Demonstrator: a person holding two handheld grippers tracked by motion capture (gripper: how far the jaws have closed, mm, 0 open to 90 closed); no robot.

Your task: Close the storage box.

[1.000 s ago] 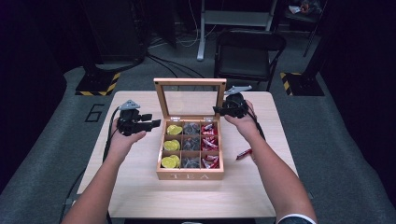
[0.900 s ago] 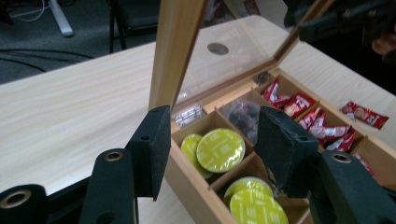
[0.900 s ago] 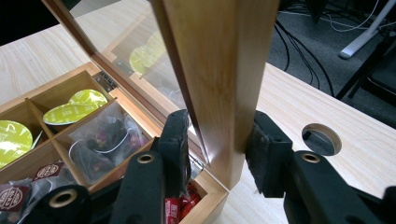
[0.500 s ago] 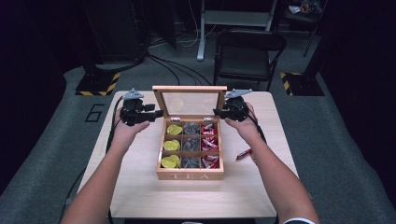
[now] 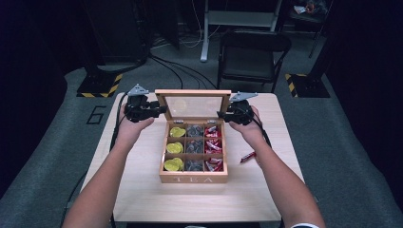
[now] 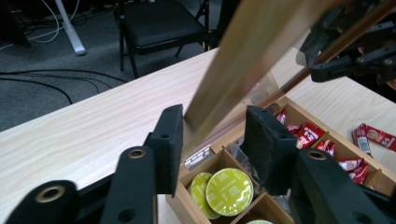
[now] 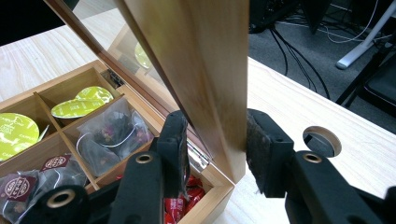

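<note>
On the bench (image 5: 142,190) the tea box (image 5: 193,178) is open and its lid (image 5: 192,105) stands upright, with the left gripper (image 5: 159,110) just closing around its left edge and the right gripper (image 5: 223,114) clamping its right edge, so lowering it remains.

Both forearms reach up from the frame's bottom edge. The left gripper (image 5: 159,109), left of centre, has just been closing its jaws; the right gripper (image 5: 222,114), right of centre, points inward, jaws part open.
</note>
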